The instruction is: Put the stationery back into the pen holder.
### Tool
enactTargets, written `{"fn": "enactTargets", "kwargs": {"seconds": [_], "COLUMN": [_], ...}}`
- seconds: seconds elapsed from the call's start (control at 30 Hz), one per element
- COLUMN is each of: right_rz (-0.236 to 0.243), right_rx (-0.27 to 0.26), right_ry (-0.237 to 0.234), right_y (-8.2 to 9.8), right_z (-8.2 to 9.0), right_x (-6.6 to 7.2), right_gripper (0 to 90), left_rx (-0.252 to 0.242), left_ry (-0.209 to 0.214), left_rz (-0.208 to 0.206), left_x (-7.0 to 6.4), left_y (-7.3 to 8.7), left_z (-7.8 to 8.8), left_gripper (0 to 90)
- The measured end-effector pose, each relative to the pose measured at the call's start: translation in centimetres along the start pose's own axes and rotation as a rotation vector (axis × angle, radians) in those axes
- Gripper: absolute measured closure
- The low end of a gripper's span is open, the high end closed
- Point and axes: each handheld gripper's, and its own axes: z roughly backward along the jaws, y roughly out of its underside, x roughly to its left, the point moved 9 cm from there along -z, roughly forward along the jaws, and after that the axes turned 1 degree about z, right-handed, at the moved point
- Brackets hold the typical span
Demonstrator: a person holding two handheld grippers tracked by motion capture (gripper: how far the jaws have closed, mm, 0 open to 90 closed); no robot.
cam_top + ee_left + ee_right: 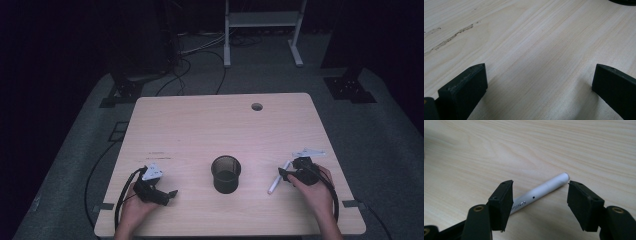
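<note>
Item one, a white pen (541, 190), is laid flat on the pale wooden table (200, 125), to the right of the black mesh cup (226, 173) and apart from it, as seen in the high view (278, 178). In the right gripper view the pen is set slantwise between the two black jaws of the right gripper (540, 198): its lower end is hidden behind the jaw at the left of that view, and its rounded end is found just short of the other jaw, with a narrow gap left. The jaws are parted on either side of the barrel and no pad is pressed on it, so the pen is not gripped. Small dark lettering is printed on the barrel but is only partly readable. The right gripper (295, 172) is held by a hand at the right of the cup, with its jaws directed at the pen. Item two, the left gripper (167, 195), is held at the left of the cup, well apart from the pen; in its own view (539, 80) the jaws are spread wide over bare wood, with nothing lodged between them. The cup is stood upright near the middle of the table's near half.
</note>
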Motion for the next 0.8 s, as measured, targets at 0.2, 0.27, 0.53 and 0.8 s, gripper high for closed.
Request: {"fn": "enactTargets", "kwargs": {"seconds": [0.2,0.27,0.53,0.8], "right_rz": [-0.025,-0.039,-0.061,-0.061], "right_rx": [0.01,0.015,0.032,0.032], "right_ry": [0.002,0.003,0.01,0.015], "right_y": [-0.3,-0.3,-0.3,-0.6], "right_z": [-0.8,-1.0,-1.6,-1.9], "right_x": [-0.2,-0.3,-0.4,-0.4], "right_gripper": [41.3,43.4,49.1,55.2], "left_rx": [0.002,0.002,0.002,0.002], "left_ry": [-0.003,-0.004,-0.004,-0.004], "left_rz": [0.003,0.003,0.003,0.002], "left_x": [0.1,0.1,0.1,0.2], "left_y": [0.0,0.0,0.0,0.0], "left_z": [0.0,0.0,0.0,0.0], "left_gripper": [0.0,0.0,0.0,0.0]}}
